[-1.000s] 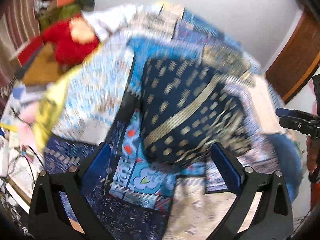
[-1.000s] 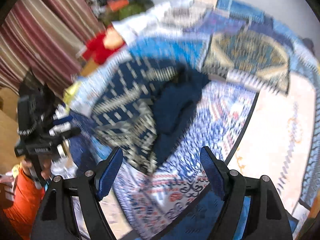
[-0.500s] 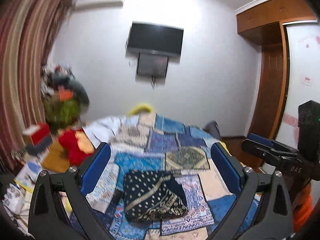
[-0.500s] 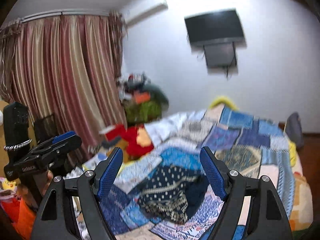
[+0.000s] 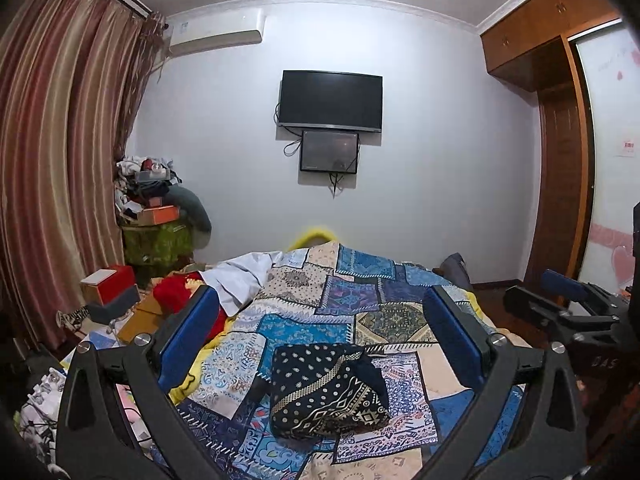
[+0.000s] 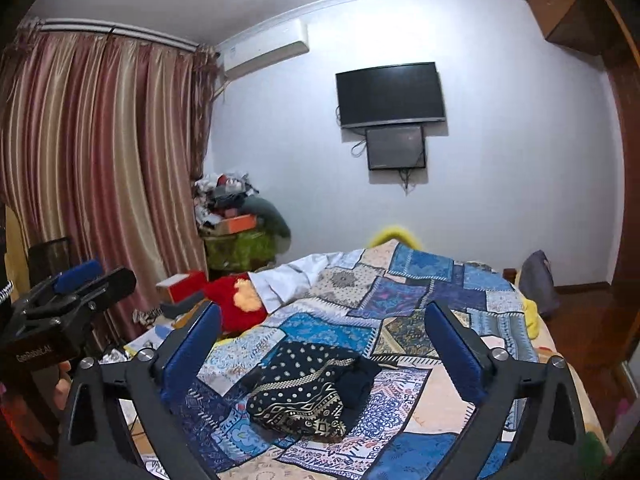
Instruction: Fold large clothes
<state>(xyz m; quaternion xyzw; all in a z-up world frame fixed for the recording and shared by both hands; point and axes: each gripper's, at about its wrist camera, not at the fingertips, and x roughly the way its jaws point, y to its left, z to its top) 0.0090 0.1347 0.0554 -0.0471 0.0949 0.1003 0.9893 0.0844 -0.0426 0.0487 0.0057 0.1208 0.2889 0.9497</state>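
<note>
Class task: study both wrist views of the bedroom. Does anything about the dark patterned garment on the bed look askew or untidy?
Slightly. The folded garment lies on the patchwork bedspread as a lumpy bundle, and a plain dark flap sticks out on its right side. Both grippers are open and clear of it.

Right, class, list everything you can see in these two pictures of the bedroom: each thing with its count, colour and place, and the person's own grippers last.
folded garment: one, navy with cream dots and bands, on the bed, near end
patchwork bedspread: one, blue, cream and purple, covering the bed
white cloth: one, bed's far left edge
red soft toy: one, red with a yellow patch, left of the bed
television: one, black, on the far wall
smaller screen: one, dark, just under the television
air conditioner: one, white, high on the wall
curtain: striped red and beige, left
wardrobe: brown wood, right
left gripper: black, blue pads, open, empty
right gripper: same, open, empty
</note>
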